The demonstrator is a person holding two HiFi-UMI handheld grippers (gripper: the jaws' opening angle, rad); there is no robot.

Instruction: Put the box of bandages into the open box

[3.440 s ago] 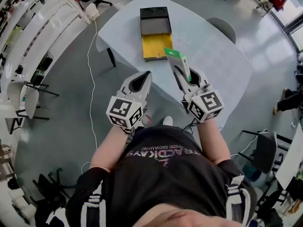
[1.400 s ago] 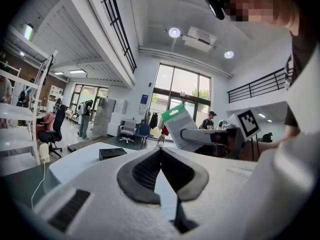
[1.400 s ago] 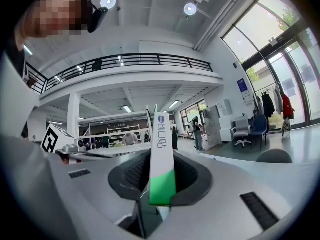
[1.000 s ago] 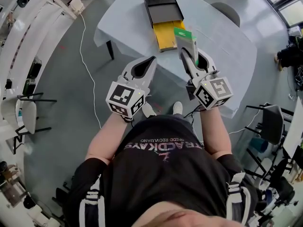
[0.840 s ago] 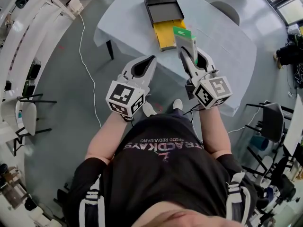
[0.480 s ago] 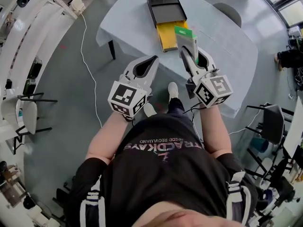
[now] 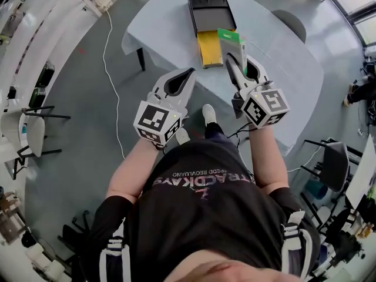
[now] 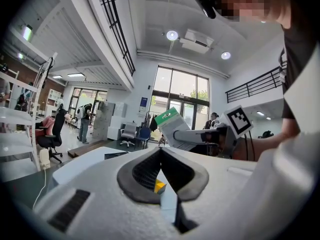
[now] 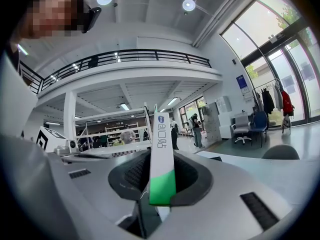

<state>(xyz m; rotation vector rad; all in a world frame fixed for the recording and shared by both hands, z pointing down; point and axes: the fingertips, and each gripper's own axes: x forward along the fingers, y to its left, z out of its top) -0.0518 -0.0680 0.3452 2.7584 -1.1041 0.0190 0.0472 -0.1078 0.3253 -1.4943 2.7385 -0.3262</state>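
Note:
The open box lies on the table in the head view: a black lid (image 7: 210,6) and a yellow tray (image 7: 207,46) nearer me. My right gripper (image 7: 237,63) is shut on the bandage box (image 7: 232,44), a thin white box with a green end, held upright in the air beside the tray's right edge. In the right gripper view the bandage box (image 9: 162,149) stands edge-on between the pads of the right gripper (image 9: 159,160). My left gripper (image 7: 189,75) hangs shut and empty off the table's near edge, left of the tray. The left gripper view shows the left gripper (image 8: 161,152), the bandage box (image 8: 171,125) and a yellow sliver of the tray (image 8: 159,186).
A pale blue cloth covers the table (image 7: 282,63). A grey chair (image 7: 292,26) stands at its far side. A white cable (image 7: 110,69) runs along the floor at the left, near chairs (image 7: 26,128). The person's shoe (image 7: 208,113) is below the table's edge.
The person has stepped toward the table, so the open box sits a little nearer the grippers. The right gripper still holds the bandage box upright. The left gripper has kept its pose.

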